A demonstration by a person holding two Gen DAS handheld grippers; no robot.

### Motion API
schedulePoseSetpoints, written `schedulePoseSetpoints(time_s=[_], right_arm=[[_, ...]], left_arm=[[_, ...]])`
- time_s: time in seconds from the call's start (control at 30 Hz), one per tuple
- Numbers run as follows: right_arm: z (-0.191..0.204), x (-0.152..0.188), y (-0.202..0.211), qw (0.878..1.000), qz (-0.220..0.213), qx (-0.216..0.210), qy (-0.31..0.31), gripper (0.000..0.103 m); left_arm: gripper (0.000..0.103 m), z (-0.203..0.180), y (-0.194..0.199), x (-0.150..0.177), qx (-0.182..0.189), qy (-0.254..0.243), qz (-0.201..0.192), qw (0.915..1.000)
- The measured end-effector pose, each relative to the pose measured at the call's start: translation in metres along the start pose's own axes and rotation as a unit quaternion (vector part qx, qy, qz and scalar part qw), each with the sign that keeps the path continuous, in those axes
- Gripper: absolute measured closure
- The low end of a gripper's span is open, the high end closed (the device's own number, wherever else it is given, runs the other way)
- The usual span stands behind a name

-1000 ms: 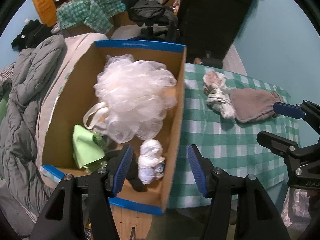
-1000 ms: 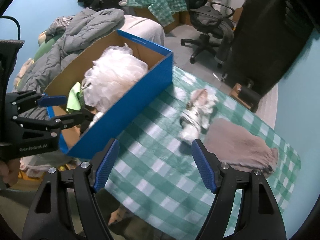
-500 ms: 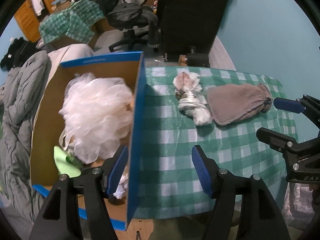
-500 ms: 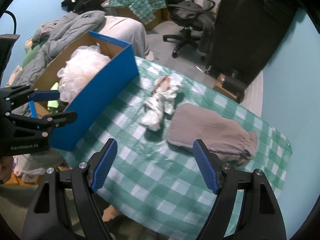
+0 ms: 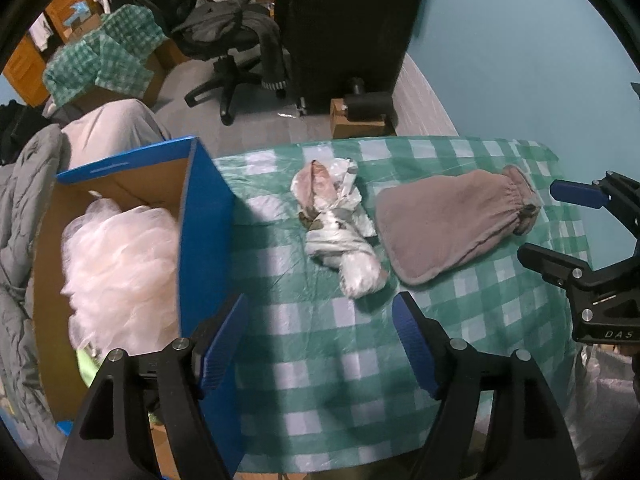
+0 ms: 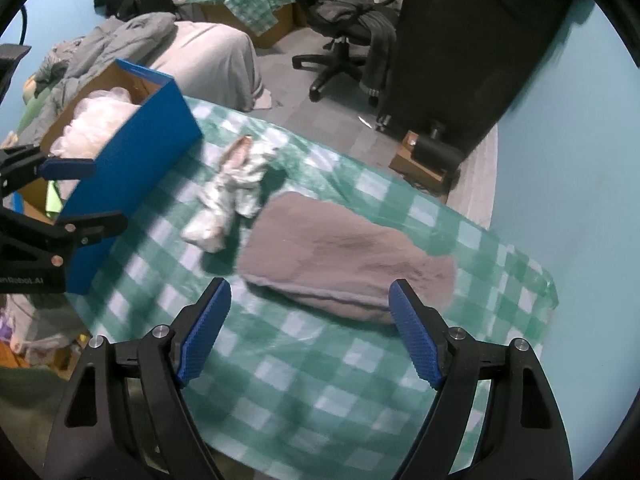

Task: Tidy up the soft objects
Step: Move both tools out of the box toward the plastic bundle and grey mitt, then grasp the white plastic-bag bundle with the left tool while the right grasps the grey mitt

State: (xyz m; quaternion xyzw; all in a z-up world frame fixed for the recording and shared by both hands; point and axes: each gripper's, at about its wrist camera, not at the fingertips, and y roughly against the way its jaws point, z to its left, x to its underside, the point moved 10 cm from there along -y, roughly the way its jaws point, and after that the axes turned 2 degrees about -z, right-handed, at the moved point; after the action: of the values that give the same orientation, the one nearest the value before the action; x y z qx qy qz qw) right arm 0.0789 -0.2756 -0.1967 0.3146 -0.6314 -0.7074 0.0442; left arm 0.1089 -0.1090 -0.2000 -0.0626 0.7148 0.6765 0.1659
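A blue cardboard box (image 5: 204, 216) (image 6: 136, 160) stands at the left end of the green checked table (image 5: 320, 380) (image 6: 304, 380), holding a white mesh pouf (image 5: 120, 260) (image 6: 100, 120) and a green cloth (image 5: 86, 360). On the cloth lie a crumpled white patterned rag (image 5: 340, 228) (image 6: 232, 192) and a grey-brown drawstring pouch (image 5: 452, 220) (image 6: 344, 256). My left gripper (image 5: 320, 344) hovers over the table beside the box wall, its jaws opening with nothing between them. My right gripper (image 6: 308, 336) hangs just short of the pouch, jaws opening and empty.
Beyond the table are an office chair (image 5: 228, 36) (image 6: 348, 12), a tall black cabinet (image 5: 344, 20), a small cardboard box with a black object (image 5: 360, 116), and a bed with grey bedding (image 5: 24, 200) to the left. A blue wall (image 5: 520, 60) bounds the right side.
My left gripper has moved right from above the box interior to over the table and widened. My right gripper has shifted right toward the pouch and opened slightly more.
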Motion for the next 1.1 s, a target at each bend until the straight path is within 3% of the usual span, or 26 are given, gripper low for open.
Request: schedulePoseSetpoints(time_s=[0.67, 0.8, 1.1], right_arm=[[-0.049, -0.008, -0.071, 0.997, 0.065, -0.011, 0.041, 0.021], [-0.052, -0.005, -0.088, 0.994, 0.089, -0.022, 0.052, 0.021], [-0.053, 0.009, -0.117, 0.988, 0.125, -0.019, 0.084, 0.020]], left_arm=[[0.023, -0.001, -0.069, -0.031, 0.009, 0.018, 0.061, 0.9979], [0.022, 0.001, -0.083, -0.034, -0.010, 0.008, 0.072, 0.9973], [0.022, -0.006, -0.107, -0.027, 0.005, 0.017, 0.103, 0.9945]])
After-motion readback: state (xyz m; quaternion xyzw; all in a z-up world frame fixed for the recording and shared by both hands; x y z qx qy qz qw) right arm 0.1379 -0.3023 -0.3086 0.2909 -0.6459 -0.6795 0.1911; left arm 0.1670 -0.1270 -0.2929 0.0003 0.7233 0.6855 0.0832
